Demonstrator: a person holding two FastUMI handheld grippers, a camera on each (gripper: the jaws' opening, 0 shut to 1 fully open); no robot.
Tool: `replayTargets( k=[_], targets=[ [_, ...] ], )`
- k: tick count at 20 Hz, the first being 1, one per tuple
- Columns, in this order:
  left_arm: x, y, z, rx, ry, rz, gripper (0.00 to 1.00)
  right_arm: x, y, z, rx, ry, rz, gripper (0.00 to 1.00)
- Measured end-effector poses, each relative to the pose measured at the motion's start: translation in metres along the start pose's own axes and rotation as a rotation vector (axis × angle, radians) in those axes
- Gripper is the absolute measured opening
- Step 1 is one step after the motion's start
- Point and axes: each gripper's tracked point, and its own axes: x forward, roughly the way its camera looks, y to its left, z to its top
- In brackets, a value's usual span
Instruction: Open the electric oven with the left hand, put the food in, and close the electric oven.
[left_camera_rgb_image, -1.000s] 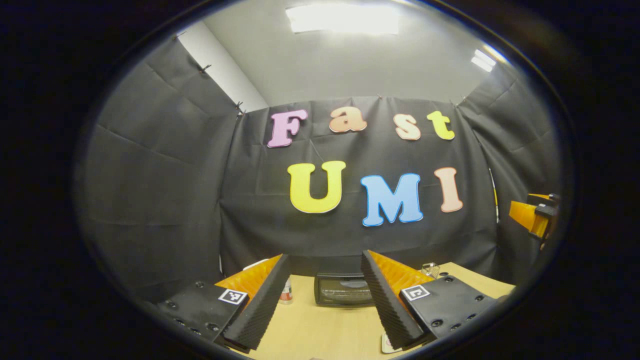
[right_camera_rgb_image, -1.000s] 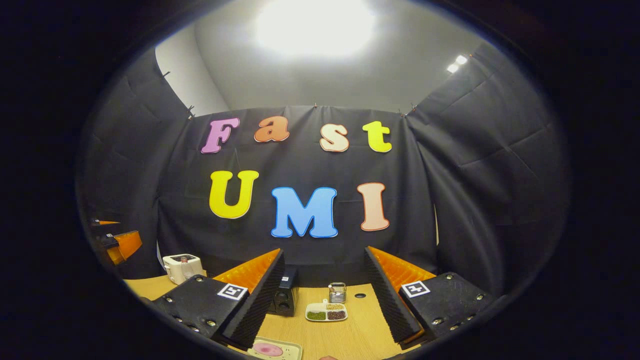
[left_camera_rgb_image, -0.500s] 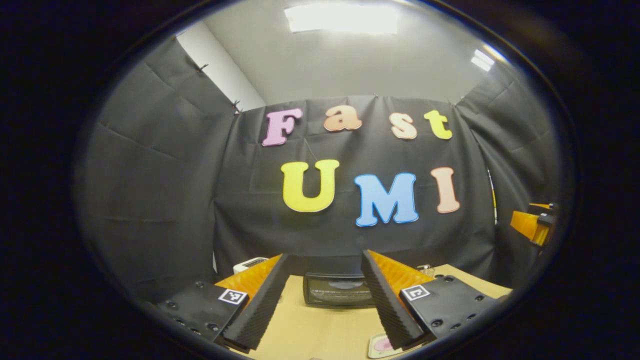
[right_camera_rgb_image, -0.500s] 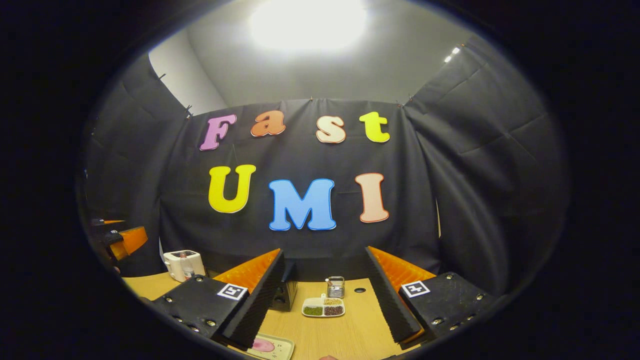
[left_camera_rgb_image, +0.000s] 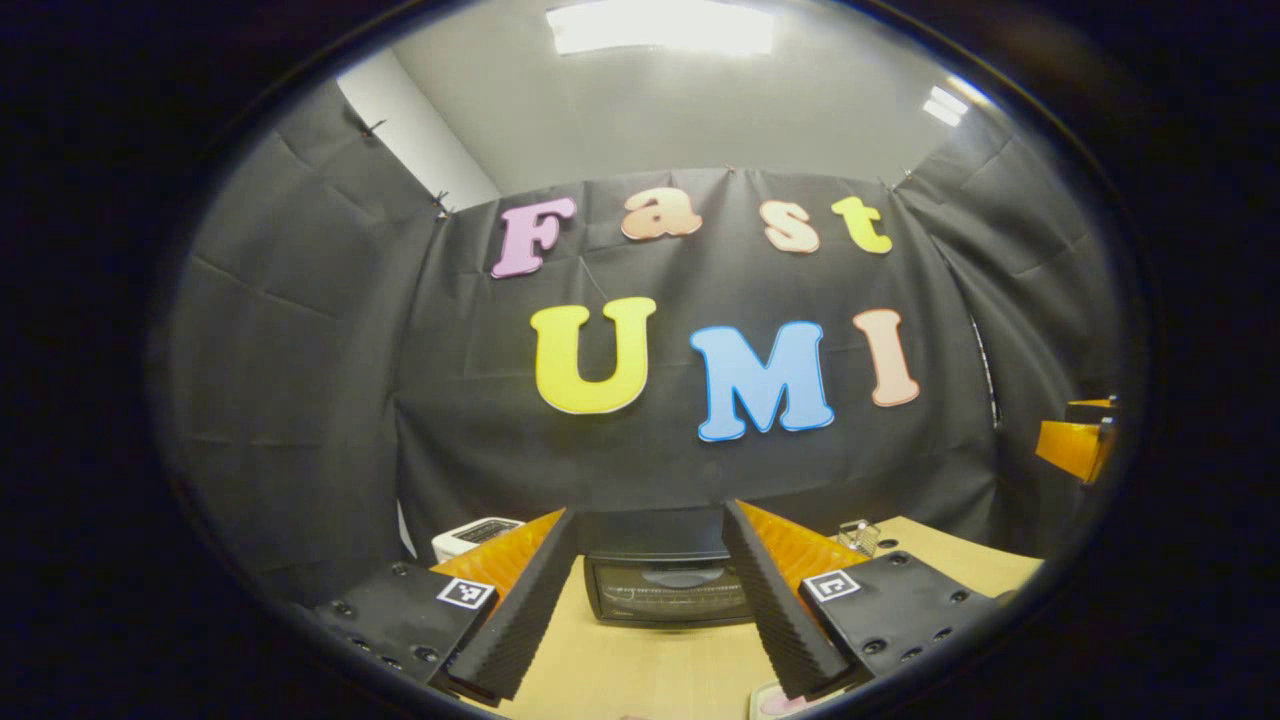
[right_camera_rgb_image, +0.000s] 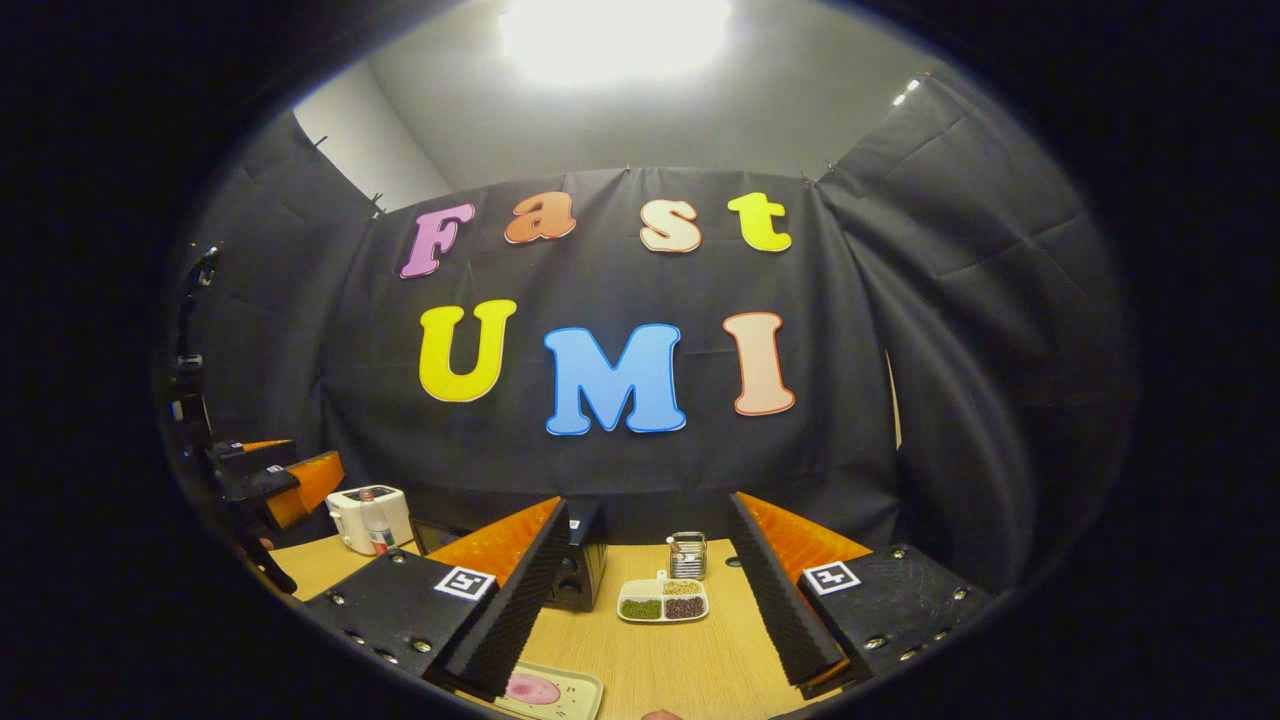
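A: What is the largest thing here?
B: The pale wooden bench (left_camera_rgb_image: 650, 670). At its far edge stands the black box-shaped electric oven with a glass door (left_camera_rgb_image: 668, 590), long axis running side to side, door facing the left claw (left_camera_rgb_image: 648, 612) and closed.

A: And that claw?
B: Released, fingers spread wide, nothing between them, held short of the oven and aimed at its door.

A: What else is there, going down in size?
B: A white toaster (right_camera_rgb_image: 368, 517) sits left of the oven. In the right gripper view, the right claw (right_camera_rgb_image: 650, 615) is likewise spread and empty above the bench. Near its left finger lies a cream rectangular tray holding a pink round piece of food (right_camera_rgb_image: 545, 692). Farther off are a white divided dish of beans (right_camera_rgb_image: 662, 603) and, just behind it, a small wire caddy (right_camera_rgb_image: 687, 555).
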Motion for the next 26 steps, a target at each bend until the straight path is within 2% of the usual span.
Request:
replayTargets(
  k=[8,14,15,16,17,18,19,20,23,24,25,26],
  targets=[
    [0.118,-0.002,-0.063,-0.031,0.074,-0.098,1.00,0.023,0.016,0.001,-0.106,-0.004,-0.091,0.96],
    [0.179,-0.020,-0.133,-0.046,0.187,-0.164,0.96,0.024,0.012,-0.006,-0.155,0.020,-0.201,0.96],
    [0.186,-0.023,-0.144,-0.046,0.205,-0.172,1.00,0.022,0.010,-0.008,-0.163,0.029,-0.221,0.96],
    [0.193,-0.026,-0.155,-0.049,0.222,-0.182,0.97,0.020,0.009,-0.011,-0.166,0.041,-0.238,0.96],
    [0.198,-0.028,-0.167,-0.052,0.237,-0.187,1.00,0.019,0.008,-0.015,-0.167,0.056,-0.254,0.96],
    [0.204,-0.030,-0.179,-0.052,0.255,-0.193,0.97,0.016,0.006,-0.017,-0.166,0.065,-0.269,0.96],
    [0.208,-0.032,-0.190,-0.046,0.271,-0.198,1.00,0.015,0.005,-0.018,-0.165,0.068,-0.284,0.96],
    [0.212,-0.033,-0.198,-0.036,0.281,-0.200,0.97,0.015,0.003,-0.020,-0.165,0.071,-0.296,0.96],
    [0.221,-0.035,-0.219,-0.027,0.303,-0.200,1.00,0.013,0.002,-0.025,-0.173,0.089,-0.314,0.96],
    [0.221,-0.035,-0.222,-0.028,0.309,-0.195,0.96,0.012,0.001,-0.025,-0.171,0.093,-0.318,0.96],
    [0.224,-0.036,-0.222,-0.022,0.289,-0.197,1.00,0.011,0.000,-0.025,-0.168,0.095,-0.321,0.96],
    [0.223,-0.038,-0.224,-0.016,0.297,-0.196,0.97,0.010,-0.001,-0.026,-0.164,0.096,-0.325,0.96]
  ],
)
